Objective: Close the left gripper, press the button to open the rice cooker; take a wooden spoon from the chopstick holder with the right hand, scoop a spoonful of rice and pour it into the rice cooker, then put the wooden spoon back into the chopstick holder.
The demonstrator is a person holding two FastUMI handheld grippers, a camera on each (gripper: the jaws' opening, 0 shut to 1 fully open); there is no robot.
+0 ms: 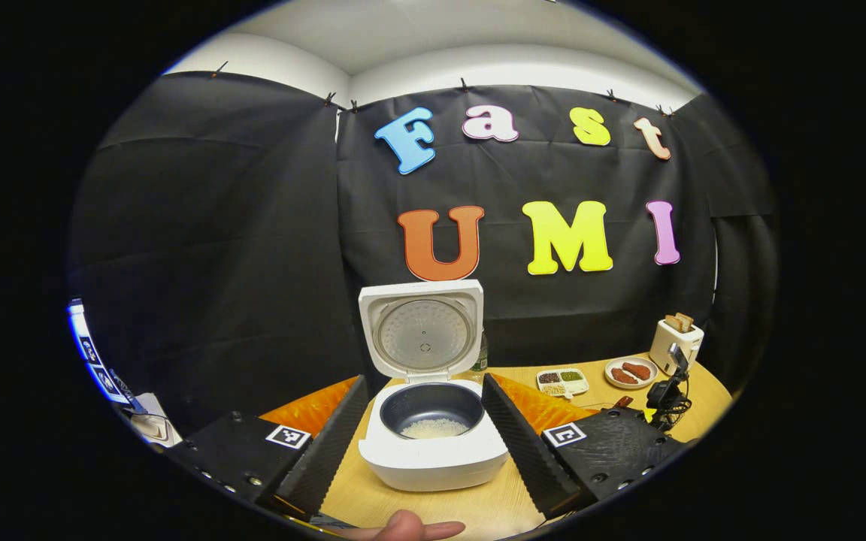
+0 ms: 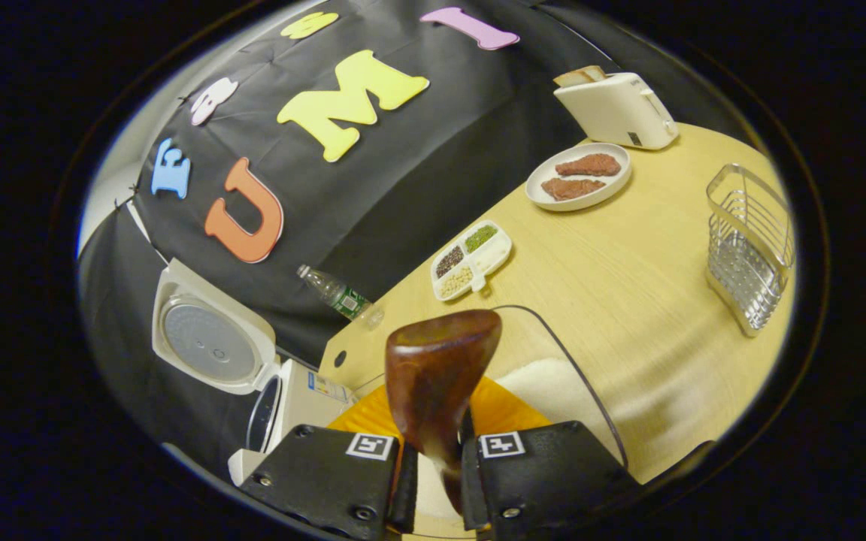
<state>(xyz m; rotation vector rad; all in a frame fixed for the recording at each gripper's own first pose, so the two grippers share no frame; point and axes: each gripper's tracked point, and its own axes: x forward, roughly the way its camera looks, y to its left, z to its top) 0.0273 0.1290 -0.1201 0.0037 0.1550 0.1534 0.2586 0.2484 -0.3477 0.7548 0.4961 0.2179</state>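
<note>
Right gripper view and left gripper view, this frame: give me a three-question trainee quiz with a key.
1. True or false: the white rice cooker has its lid shut.
2. What do the right tongs grip?
A. dark brown wooden spoon
B. clear plastic bottle
C. silver wire chopstick holder
3. Fill in: the dark inner pot holds some white ____.

Key:
1. False, the lid stands upright.
2. A, both fingers clamp its handle.
3. Rice, lying at the bottom.
</note>
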